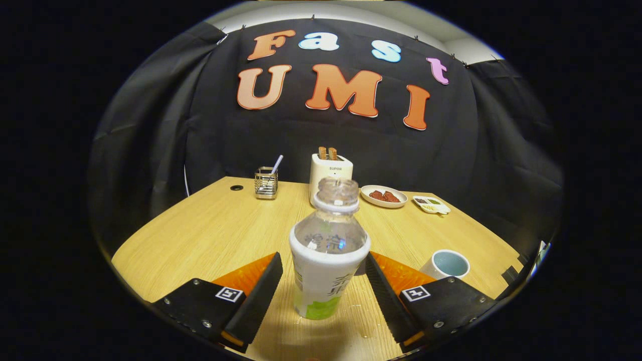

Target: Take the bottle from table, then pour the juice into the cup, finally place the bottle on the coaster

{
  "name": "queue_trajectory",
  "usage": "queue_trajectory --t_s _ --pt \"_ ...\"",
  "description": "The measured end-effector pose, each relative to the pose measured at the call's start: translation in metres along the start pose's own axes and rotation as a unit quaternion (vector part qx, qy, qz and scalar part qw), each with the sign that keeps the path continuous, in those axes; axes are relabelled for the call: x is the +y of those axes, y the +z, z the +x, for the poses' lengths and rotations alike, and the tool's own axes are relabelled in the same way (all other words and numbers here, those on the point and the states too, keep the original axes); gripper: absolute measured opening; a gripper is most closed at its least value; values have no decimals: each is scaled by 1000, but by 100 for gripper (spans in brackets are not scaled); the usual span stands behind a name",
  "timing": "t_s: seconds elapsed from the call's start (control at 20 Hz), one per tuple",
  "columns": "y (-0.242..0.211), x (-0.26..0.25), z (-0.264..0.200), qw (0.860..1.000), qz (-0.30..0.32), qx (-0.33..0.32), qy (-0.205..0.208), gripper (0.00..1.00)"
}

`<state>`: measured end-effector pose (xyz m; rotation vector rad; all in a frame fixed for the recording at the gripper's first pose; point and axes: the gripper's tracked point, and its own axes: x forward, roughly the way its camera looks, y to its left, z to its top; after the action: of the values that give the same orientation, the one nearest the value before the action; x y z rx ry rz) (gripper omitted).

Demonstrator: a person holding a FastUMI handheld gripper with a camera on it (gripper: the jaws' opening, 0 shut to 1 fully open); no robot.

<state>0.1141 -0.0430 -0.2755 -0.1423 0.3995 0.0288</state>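
Open gripper (324,291) flanks the upright bottle (328,250), untouched, bare table (200,235) leftward, cup (448,264) just right.

A wooden table (210,235) with a pale grain fills the booth, a small dark grommet hole (236,188) near its far left corner. Black cloth (150,140) hangs in folds behind and to both sides. Above the cloth a strip of pale wall (281,11) shows.
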Motion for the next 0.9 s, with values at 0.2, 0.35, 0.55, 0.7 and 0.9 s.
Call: queue_trajectory --t_s 0.2,0.35,0.55,0.7,0.9 --pt "-13 3 9 1000 10 11 1 98" --pt "-19 4 10 1000 9 11 6 79" --pt "-20 2 9 1000 21 13 2 60" --pt "-8 2 1 999 40 11 1 60" --pt "20 7 -9 993 115 -14 22 59"
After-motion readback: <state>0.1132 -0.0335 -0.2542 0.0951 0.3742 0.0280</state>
